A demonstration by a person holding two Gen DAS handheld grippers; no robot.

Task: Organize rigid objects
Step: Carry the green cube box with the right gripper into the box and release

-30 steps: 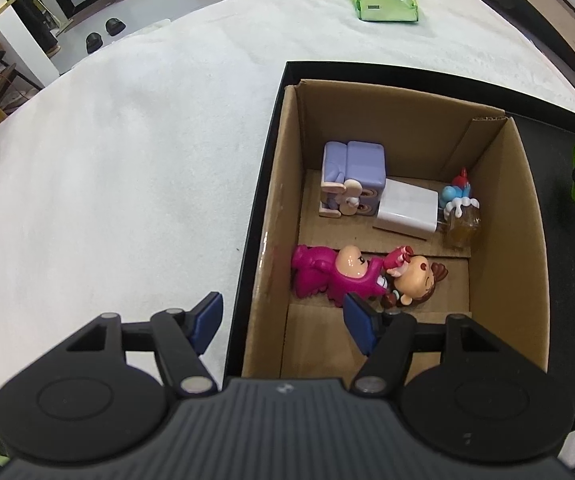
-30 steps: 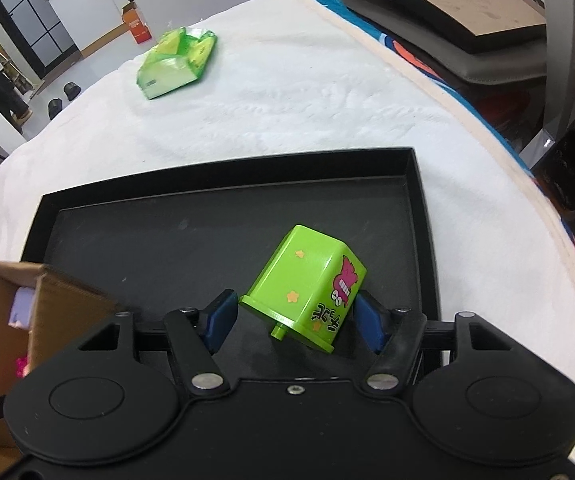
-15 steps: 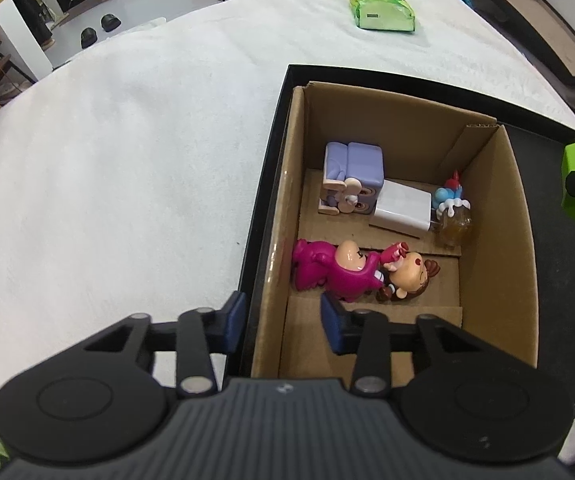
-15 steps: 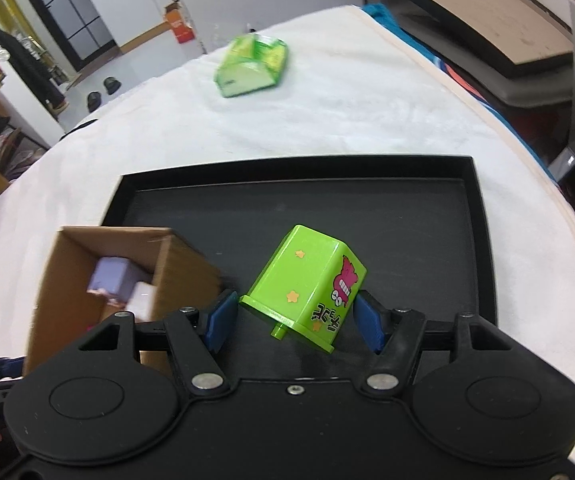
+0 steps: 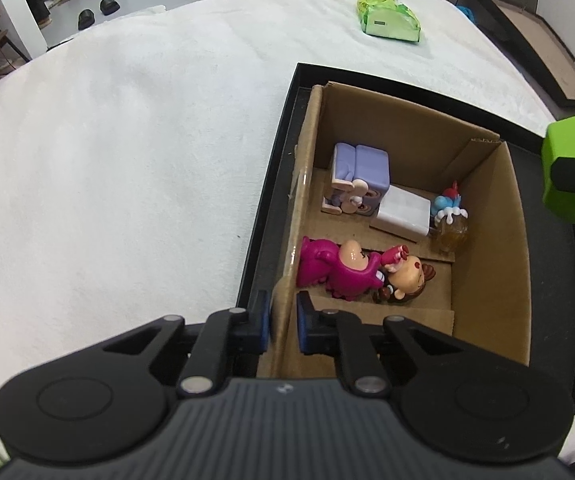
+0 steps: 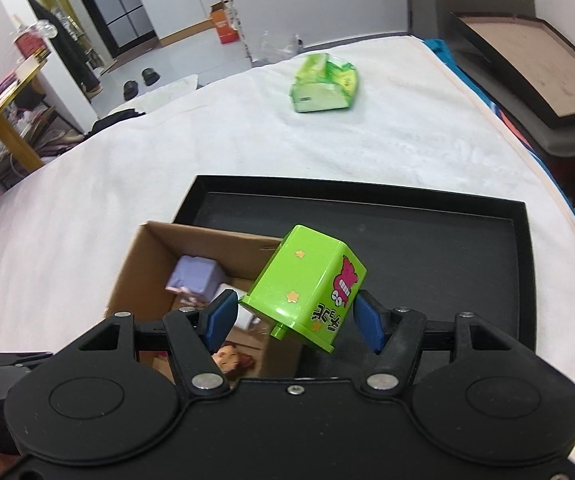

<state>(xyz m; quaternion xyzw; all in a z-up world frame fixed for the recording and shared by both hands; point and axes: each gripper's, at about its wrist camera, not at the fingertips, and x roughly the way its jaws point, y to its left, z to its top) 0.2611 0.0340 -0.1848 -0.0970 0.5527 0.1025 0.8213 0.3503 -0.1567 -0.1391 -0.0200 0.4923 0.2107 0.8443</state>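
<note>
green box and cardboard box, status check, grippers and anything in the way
Left gripper shut on cardboard box near wall. Right gripper shut on green box, held tilted over the cardboard box. Toys already inside; open floor by the right wall.

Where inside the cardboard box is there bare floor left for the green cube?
In the cardboard box, bare floor lies near the pink figure, and along the right wall. The far end is crowded: purple block, white block, small bottle.
</note>
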